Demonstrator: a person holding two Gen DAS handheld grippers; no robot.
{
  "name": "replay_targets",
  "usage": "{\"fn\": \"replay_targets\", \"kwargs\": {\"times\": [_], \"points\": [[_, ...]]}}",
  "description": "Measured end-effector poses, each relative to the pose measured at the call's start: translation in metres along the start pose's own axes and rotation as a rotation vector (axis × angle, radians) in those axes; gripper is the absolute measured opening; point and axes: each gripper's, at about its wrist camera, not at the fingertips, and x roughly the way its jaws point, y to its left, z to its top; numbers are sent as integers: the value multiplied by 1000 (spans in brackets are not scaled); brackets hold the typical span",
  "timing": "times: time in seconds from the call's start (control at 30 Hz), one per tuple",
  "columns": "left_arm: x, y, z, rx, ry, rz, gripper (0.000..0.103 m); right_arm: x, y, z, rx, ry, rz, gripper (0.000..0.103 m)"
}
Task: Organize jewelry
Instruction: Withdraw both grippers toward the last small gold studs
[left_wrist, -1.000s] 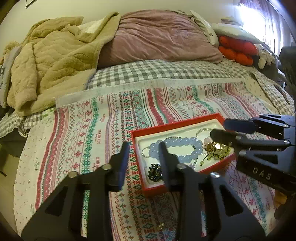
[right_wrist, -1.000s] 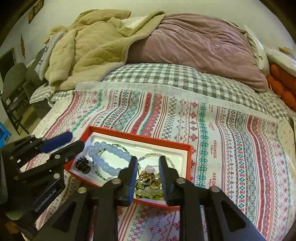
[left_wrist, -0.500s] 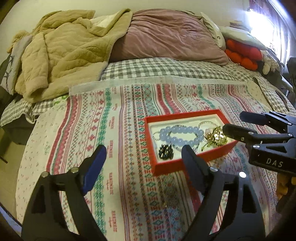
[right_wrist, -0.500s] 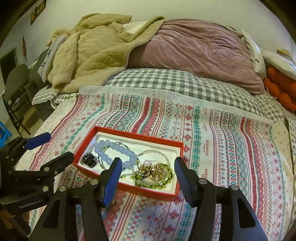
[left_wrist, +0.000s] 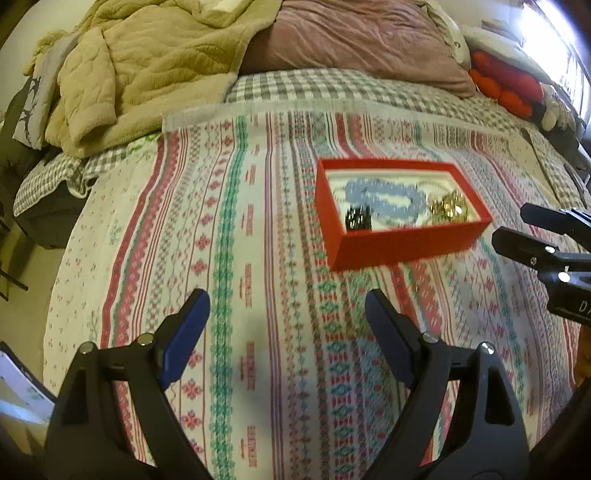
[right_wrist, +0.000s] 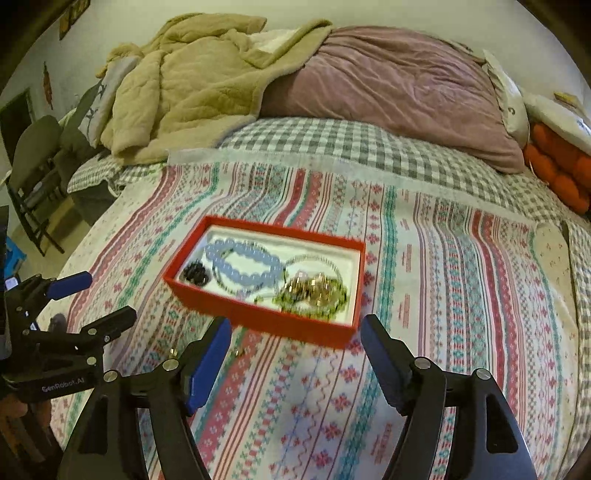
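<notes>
Red rectangular cardboard jewelry box (right_wrist: 271, 321) just ahead of right gripper (right_wrist: 295, 334), long axis crosswise; fingers (right_wrist: 208, 354) opening, pinching nothing.

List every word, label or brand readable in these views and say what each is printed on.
"GenRobot.AI": white print on the body of the left gripper, seen from the right wrist view.
"D": start of a white label, cut off by the picture edge, on the right gripper in the left wrist view.
Red lettering woven into the striped bedspread: too small and blurred to read.
Framed wall picture: no legible text.
</notes>
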Motion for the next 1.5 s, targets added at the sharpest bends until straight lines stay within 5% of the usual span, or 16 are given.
{"fn": "replay_targets", "kwargs": {"times": [0.57, 0.83, 1.5], "points": [[21, -10, -38, 31, 137, -81, 86, 26, 7, -44, -3, 190, -54, 74], [33, -21, -38, 68, 162, -123, 60, 39, 14, -49, -29, 228, -56, 74], [45, -43, -34, 129, 140, -128, 43, 53, 11, -50, 0, 275, -34, 74]]}}
